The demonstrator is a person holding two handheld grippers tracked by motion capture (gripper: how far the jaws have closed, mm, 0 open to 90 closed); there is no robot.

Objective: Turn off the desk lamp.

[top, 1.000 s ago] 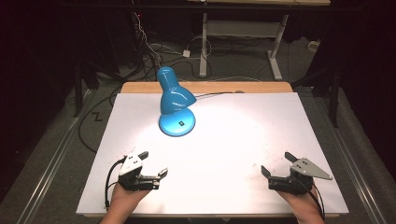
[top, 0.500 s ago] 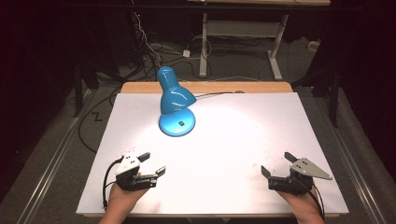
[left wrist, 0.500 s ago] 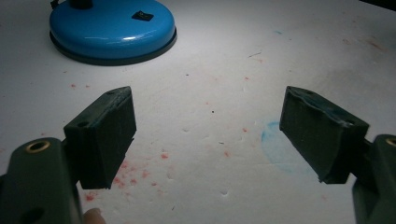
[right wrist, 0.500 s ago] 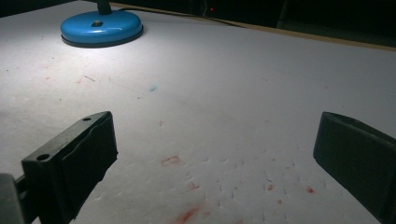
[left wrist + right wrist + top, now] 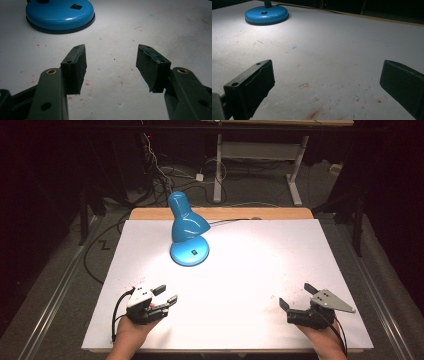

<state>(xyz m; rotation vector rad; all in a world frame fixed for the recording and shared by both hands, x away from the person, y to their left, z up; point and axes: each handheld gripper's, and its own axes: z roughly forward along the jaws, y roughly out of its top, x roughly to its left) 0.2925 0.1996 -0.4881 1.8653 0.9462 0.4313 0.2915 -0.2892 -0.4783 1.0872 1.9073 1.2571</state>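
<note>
- A blue desk lamp (image 5: pixel 189 227) stood lit near the far edge of the white worktop (image 5: pixel 260 270), left of centre, its round base flat on the surface.
- Left tongs (image 5: pixel 165 295) rested near the near-left corner, jaws apart and empty.
- Right tongs (image 5: pixel 296 296) rested near the near-right corner, jaws wide apart and empty.
- Risk: gripping the tall lamp high up might tip it.

Left gripper (image 5: pixel 169 294): black body, white top block, black cable looped at its left; dark jaws with brass-ringed screw holes and ragged black pads (image 5: pixel 75 67); right gripper (image 5: pixel 297 296): black, grey three-cornered plate, trailing cable.
</note>
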